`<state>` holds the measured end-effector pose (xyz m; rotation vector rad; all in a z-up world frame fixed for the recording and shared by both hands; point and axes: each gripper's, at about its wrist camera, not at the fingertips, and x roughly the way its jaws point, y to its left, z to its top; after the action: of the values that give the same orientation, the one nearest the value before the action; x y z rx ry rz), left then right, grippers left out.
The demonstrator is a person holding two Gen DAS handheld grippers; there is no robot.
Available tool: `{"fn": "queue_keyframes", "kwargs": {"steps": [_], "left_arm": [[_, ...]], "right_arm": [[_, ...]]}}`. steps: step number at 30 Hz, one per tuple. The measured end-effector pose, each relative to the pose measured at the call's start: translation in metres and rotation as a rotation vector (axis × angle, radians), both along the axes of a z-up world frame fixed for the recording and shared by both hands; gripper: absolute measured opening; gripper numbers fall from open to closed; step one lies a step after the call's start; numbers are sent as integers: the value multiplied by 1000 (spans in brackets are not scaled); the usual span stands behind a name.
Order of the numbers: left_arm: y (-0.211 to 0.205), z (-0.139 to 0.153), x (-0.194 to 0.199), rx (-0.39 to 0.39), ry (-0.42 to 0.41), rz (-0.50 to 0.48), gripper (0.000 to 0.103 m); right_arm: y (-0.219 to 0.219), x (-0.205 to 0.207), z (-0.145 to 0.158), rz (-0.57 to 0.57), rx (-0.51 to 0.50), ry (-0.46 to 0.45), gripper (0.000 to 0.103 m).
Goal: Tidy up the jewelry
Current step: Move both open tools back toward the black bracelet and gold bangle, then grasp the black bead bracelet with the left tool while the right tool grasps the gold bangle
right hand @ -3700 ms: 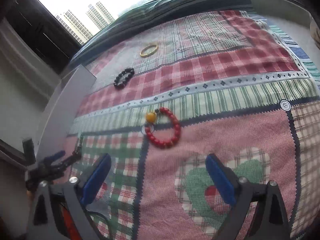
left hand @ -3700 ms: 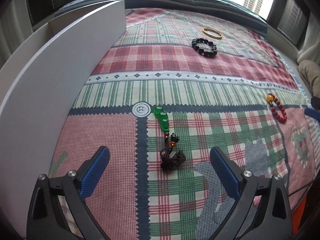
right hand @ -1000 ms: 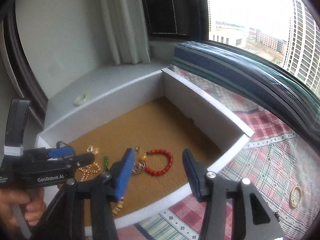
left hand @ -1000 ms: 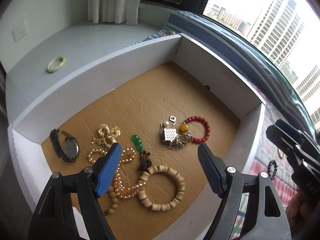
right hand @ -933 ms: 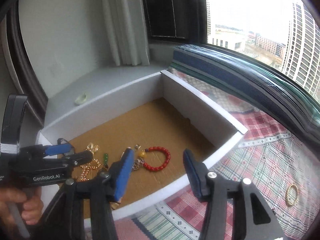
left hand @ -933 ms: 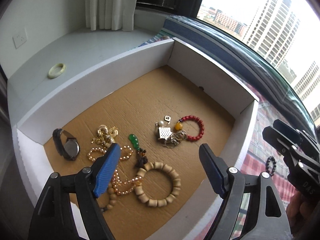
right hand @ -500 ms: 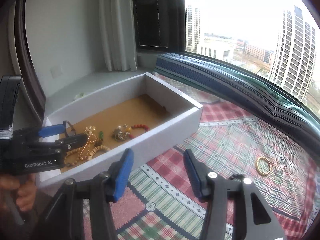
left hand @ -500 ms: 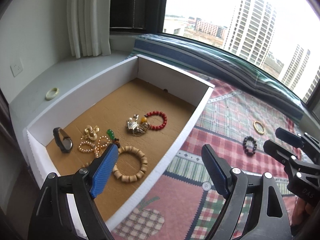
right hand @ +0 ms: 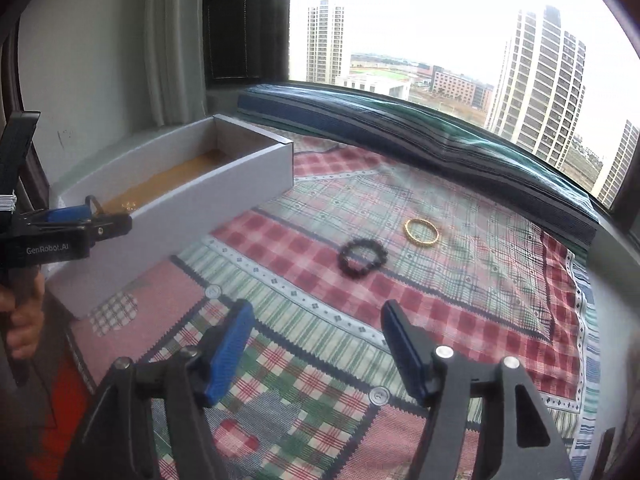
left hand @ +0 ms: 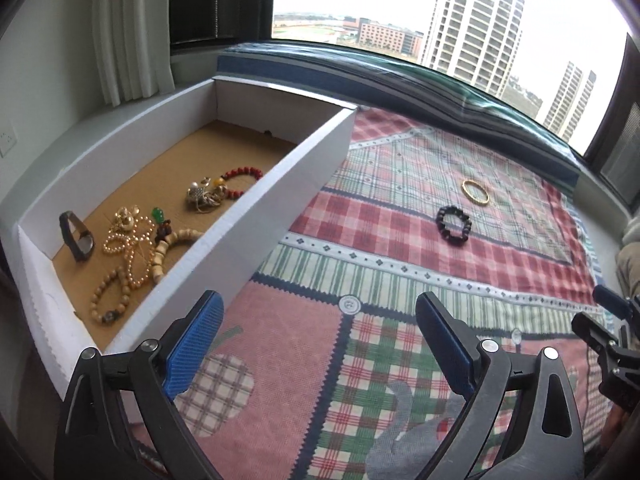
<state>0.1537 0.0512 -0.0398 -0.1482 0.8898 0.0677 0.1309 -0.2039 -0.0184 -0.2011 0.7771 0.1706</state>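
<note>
Both jaws opening, empty: right gripper should straddle black bead bracelet beside gold bangle; left gripper stands clear.

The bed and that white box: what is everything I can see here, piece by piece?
White box: one, cardboard floor, left of the quilt.
Red bead bracelet: one, in the box.
Silver trinkets: a small heap, beside the red bracelet.
Green pendant: one, in the box.
Gold and pearl strands: a tangle, count unclear.
Wooden bead bracelets: at least two, tan, near end of the box.
Watch: one, dark, in the box.
Black bead bracelet: one, on the quilt.
Gold bangle: one, just beyond the black one.
Patchwork quilt: one, red and green plaid.
Left gripper: blue pads, jaws opening, nothing between.
Right gripper: blue pads, jaws opening, nothing between.
</note>
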Motion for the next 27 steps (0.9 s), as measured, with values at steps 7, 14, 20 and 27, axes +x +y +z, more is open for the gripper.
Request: {"fn": "queue_keyframes", "kwargs": {"steps": [7, 14, 20, 27], "left_arm": [[-51, -70, 4, 14, 120, -125, 97], [-84, -86, 38, 1, 142, -205, 97], [-108, -78, 112, -5, 151, -253, 97], [-142, -84, 204, 22, 206, -303, 94]], "right_arm": [[-72, -30, -70, -190, 5, 85, 68], [-107, -26, -107, -254, 75, 148, 68], [-111, 7, -112, -223, 119, 177, 68], [-125, 90, -86, -165, 165, 194, 68]]}}
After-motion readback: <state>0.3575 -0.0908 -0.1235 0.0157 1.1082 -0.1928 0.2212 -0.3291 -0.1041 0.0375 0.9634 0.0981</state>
